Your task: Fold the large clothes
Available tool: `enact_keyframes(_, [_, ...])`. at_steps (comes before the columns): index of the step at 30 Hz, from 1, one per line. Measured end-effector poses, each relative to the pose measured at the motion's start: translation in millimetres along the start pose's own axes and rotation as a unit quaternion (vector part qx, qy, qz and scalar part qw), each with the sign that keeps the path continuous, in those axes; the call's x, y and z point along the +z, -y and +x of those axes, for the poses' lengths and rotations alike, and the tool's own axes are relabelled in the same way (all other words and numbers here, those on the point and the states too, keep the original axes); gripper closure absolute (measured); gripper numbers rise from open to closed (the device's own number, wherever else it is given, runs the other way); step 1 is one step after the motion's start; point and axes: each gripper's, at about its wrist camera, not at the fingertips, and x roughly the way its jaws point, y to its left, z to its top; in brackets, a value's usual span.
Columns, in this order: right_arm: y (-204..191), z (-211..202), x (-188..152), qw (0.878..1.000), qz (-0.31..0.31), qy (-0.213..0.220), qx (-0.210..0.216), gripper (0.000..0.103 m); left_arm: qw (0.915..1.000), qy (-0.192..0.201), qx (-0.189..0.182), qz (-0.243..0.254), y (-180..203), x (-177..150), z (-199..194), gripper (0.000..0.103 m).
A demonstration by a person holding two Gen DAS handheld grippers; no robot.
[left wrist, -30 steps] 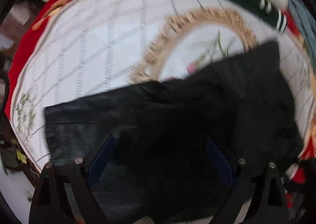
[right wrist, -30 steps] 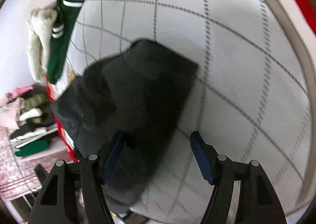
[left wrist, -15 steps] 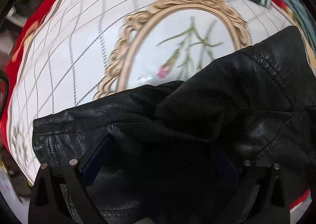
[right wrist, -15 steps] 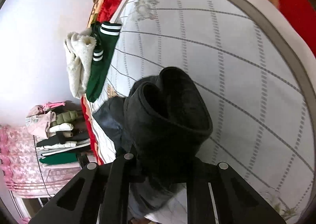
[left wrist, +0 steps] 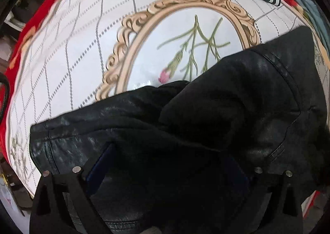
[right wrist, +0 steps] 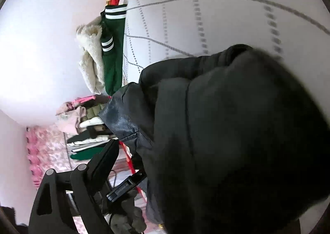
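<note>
A black leather jacket [left wrist: 216,114] lies crumpled on the white quilted bedspread [left wrist: 68,64] and fills the lower half of the left wrist view. My left gripper [left wrist: 167,170] points down onto it, jaws spread wide, with the leather bunched under and between the blue pads [left wrist: 97,169]. In the right wrist view the jacket [right wrist: 237,130] bulges close to the lens. My right gripper [right wrist: 165,151] is opening with the jacket between its jaws. Its left finger [right wrist: 107,157] stands apart from the cloth. The other finger is hidden behind the jacket.
A gold oval frame with a flower print [left wrist: 185,33] marks the bedspread beyond the jacket. A green garment with white stripes [right wrist: 112,52] and a cream fleece [right wrist: 90,58] lie at the bed's far edge. Stacked clothes [right wrist: 86,118] sit beyond the bed by the wall.
The left gripper sank closer onto the jacket with its jaws spread. The right gripper shut on a fold of the jacket, tilted up, and now stands parted with the jacket bulking against the lens.
</note>
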Motion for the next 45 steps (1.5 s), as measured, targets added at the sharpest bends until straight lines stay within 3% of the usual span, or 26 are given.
enact_keyframes(2, [-0.5, 3.5, 1.9, 1.0, 0.012, 0.008, -0.022, 0.076, 1.0, 0.002, 0.004, -0.005, 6.7, 11.1, 0.0, 0.0])
enact_keyframes(3, [-2.0, 2.4, 2.6, 1.0, 0.019, 0.016, -0.015, 0.08, 1.0, 0.0, 0.004, -0.002, 8.6, 13.9, 0.8, 0.0])
enact_keyframes(8, [-50.7, -26.9, -5.2, 0.998, -0.013, 0.059, -0.007, 0.084, 0.9995, 0.016, 0.001, 0.027, 37.5, 24.5, -1.7, 0.0])
enact_keyframes(14, [-116.9, -64.1, -17.1, 0.991, -0.091, 0.092, -0.038, 0.084, 0.9962, 0.029, -0.07, 0.043, 91.1, 43.8, 2.7, 0.0])
enact_keyframes(19, [-158.2, -67.6, -20.6, 0.981, -0.149, 0.088, -0.083, 0.084, 0.9925, 0.03, -0.109, 0.047, 107.2, 59.5, 1.4, 0.0])
enact_keyframes(23, [-197.7, -49.7, -35.9, 0.973, -0.202, 0.059, -0.098, 0.084, 0.9914, 0.035, -0.126, -0.006, 53.8, 52.7, -25.2, 0.0])
enact_keyframes(26, [-229.3, -16.0, -61.2, 0.964, -0.242, 0.015, -0.106, 0.084, 0.9869, 0.048, -0.132, -0.08, -12.9, 35.4, -52.9, 0.0])
enact_keyframes(32, [-260.9, 79.4, -128.8, 0.94, -0.308, -0.097, -0.113, 0.084, 0.9671, 0.05, -0.091, -0.232, -160.9, -34.1, -92.3, 0.0])
enact_keyframes(36, [-250.4, 149.4, -179.0, 0.919, -0.329, -0.177, -0.13, 0.084, 0.9518, 0.062, -0.033, -0.299, -211.0, -72.6, -118.5, 0.0])
enact_keyframes(40, [-203.0, 230.6, -232.0, 0.879, -0.33, -0.284, -0.196, 0.077, 0.9389, 0.08, 0.007, -0.335, -243.5, -103.1, -133.3, 0.0])
enact_keyframes(42, [-181.7, 247.0, -250.5, 0.864, -0.319, -0.313, -0.232, 0.076, 0.9341, 0.088, 0.015, -0.346, -248.6, -94.3, -122.6, 0.0])
enact_keyframes(43, [-182.8, 249.7, -250.5, 0.863, -0.319, -0.314, -0.233, 0.074, 0.9313, 0.094, 0.016, -0.351, -255.0, -97.4, -128.2, 0.0])
enact_keyframes(44, [-188.0, 244.6, -251.8, 0.866, -0.323, -0.311, -0.222, 0.06, 0.9294, 0.101, 0.013, -0.355, -256.3, -96.0, -131.5, 0.0])
enact_keyframes(45, [-196.4, 239.5, -249.8, 0.869, -0.323, -0.316, -0.201, 0.027, 0.9282, 0.107, 0.009, -0.356, -259.2, -96.2, -136.4, 0.0])
